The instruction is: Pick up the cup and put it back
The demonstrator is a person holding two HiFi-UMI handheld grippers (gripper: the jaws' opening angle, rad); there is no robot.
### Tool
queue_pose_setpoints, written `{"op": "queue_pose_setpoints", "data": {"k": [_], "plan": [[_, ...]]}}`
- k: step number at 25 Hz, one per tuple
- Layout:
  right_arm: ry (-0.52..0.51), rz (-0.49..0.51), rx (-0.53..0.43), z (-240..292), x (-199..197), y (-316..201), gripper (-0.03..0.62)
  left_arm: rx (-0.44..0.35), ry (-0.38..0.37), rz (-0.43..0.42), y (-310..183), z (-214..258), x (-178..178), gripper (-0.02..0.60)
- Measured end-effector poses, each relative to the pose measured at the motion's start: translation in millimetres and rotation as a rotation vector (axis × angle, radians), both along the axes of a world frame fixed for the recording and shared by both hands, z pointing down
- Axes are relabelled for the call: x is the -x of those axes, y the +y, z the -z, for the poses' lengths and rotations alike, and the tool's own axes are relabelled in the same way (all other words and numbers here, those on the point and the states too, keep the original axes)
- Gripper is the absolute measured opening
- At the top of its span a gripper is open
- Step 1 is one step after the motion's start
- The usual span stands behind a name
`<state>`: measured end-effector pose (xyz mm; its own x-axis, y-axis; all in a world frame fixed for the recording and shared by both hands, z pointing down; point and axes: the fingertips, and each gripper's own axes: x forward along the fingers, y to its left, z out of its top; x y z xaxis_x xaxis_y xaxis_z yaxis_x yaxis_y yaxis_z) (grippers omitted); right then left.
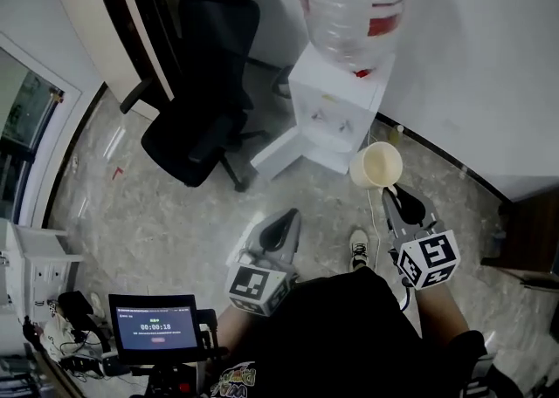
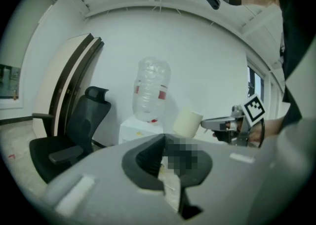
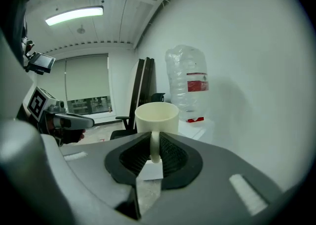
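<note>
At the lower left of the head view, a small screen (image 1: 155,326) is glowing among gear too dark to sort out. The person's black-clad torso (image 1: 349,335) is filling the bottom centre and hiding the floor beneath it. Higher up, a clear water bottle (image 1: 354,3) is running off the top edge above a white dispenser (image 1: 327,113).

In the left gripper view, a mosaic patch is covering part of the left gripper (image 2: 164,142). Its dark pads are nonetheless showing pressed together with nothing between them.

Further right, the right gripper (image 3: 154,142) is clamping its jaws on the handle of the cup (image 1: 376,165) and holding it in the air. The cup is sitting right of centre in the head view, just beside the dispenser's lower right corner. It is a plain cream mug with a matte surface and straight sides. It is riding upright with its mouth up, and its pale inside is looking empty. The handle is pointing back into the jaws.

A black office chair (image 1: 205,99) is standing at upper left, well apart from the cup. Pale marbled floor (image 1: 157,213) is lying open between the chair and the left gripper. On the right, the white wall (image 1: 489,56) is closing in, with its dark skirting slanting down past the cup. One white shoe (image 1: 359,250) is showing between the two grippers.
</note>
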<state>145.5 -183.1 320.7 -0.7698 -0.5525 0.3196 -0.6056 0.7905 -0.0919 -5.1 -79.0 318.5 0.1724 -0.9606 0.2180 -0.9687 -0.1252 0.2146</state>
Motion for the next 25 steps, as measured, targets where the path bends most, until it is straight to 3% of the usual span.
{"op": "queue_pose_setpoints", "data": {"k": [8,15,18,25], "plan": [[-0.006,0.257,-0.019,-3,9,-66,0.055,0.003,-0.041,0.229,-35,22,-16,0.005],[-0.003,0.325,0.019,-20,44,-73,0.055,0.046,-0.035,0.324,-19,12,19,0.005],[-0.01,0.297,0.023,-22,71,-69,0.055,0.036,-0.03,0.301,-19,7,48,0.005],[-0.081,0.098,0.041,-33,147,-50,0.055,0.045,-0.029,0.103,-21,-4,126,0.005]]}}
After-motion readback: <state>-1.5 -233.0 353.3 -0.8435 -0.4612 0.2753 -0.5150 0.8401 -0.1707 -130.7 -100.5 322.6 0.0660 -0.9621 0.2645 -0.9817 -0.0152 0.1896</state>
